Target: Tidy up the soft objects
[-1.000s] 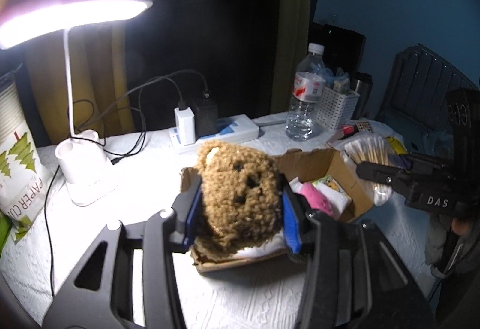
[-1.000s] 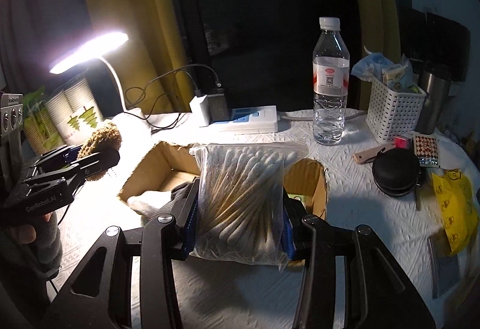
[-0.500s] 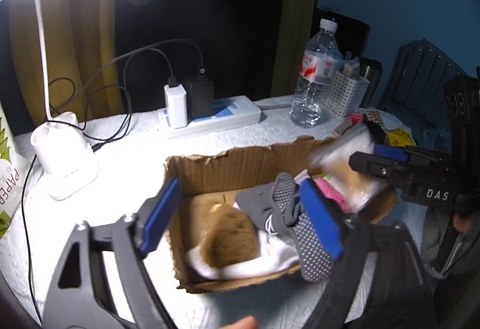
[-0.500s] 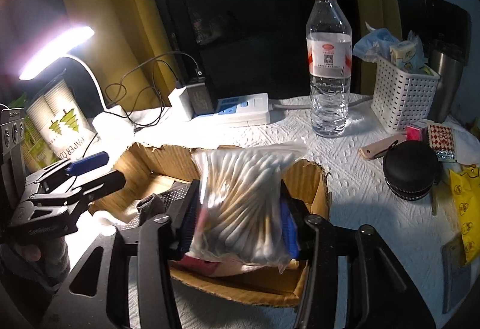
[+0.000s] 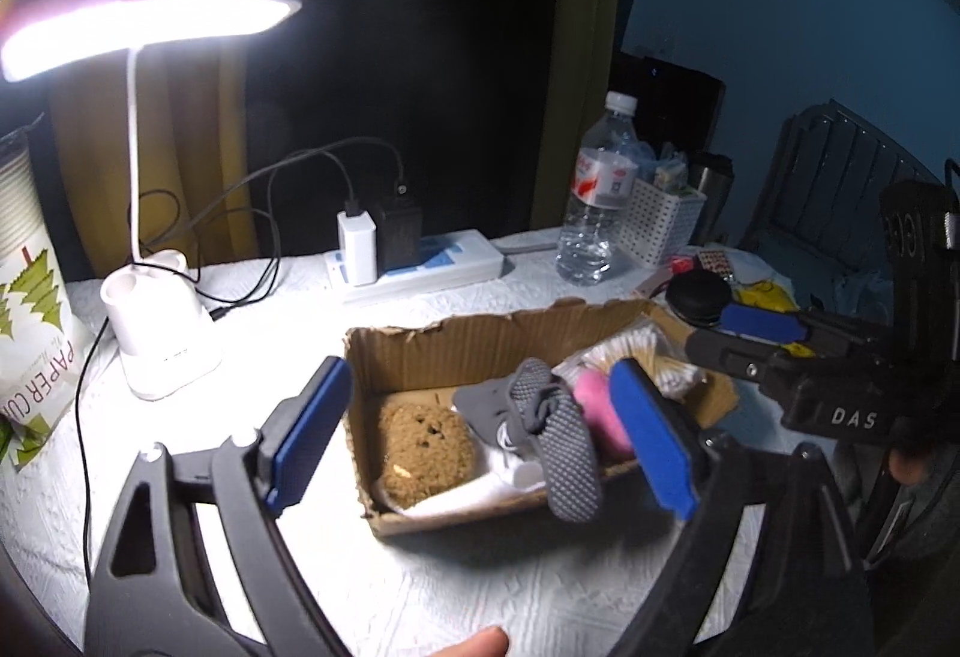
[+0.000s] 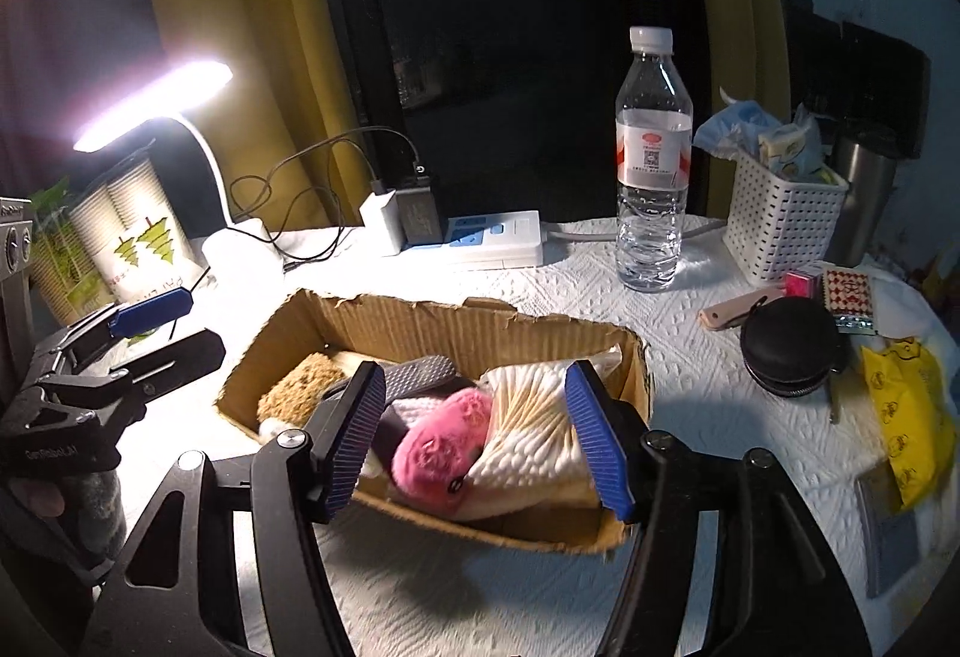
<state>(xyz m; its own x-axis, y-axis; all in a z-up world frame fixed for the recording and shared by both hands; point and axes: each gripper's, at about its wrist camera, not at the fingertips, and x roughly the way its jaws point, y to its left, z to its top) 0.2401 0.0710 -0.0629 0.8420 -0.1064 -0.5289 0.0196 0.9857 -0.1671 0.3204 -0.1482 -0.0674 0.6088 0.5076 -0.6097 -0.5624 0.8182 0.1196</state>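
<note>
A torn cardboard box [image 5: 456, 339] [image 6: 420, 327] sits mid-table. Inside lie a brown plush [image 5: 426, 441] [image 6: 300, 381], a grey sock [image 5: 555, 438] [image 6: 420, 372], a pink plush [image 5: 600, 414] [image 6: 438, 444] and a clear bag of cotton swabs [image 5: 651, 360] [image 6: 534, 429]. My left gripper [image 5: 480, 438] [image 6: 162, 336] stands open and empty at the box's left end, above the brown plush. My right gripper [image 6: 477, 441] [image 5: 744, 339] hovers over the box's right end. Its jaws are opening, and the swab bag and pink plush lie loose below and between them.
A lit desk lamp [image 5: 159, 339] and a paper-cup pack [image 5: 33, 333] stand at the left. Behind the box are a power strip with chargers [image 6: 480, 237] and a water bottle [image 6: 654, 165]. On the right are a white basket [image 6: 780, 225], a black round case [image 6: 789, 351] and a yellow bag [image 6: 906, 417].
My left gripper let go of the brown plush, which now lies in the box, and opened wide. My right gripper lowered the swab bag into the box and released it.
</note>
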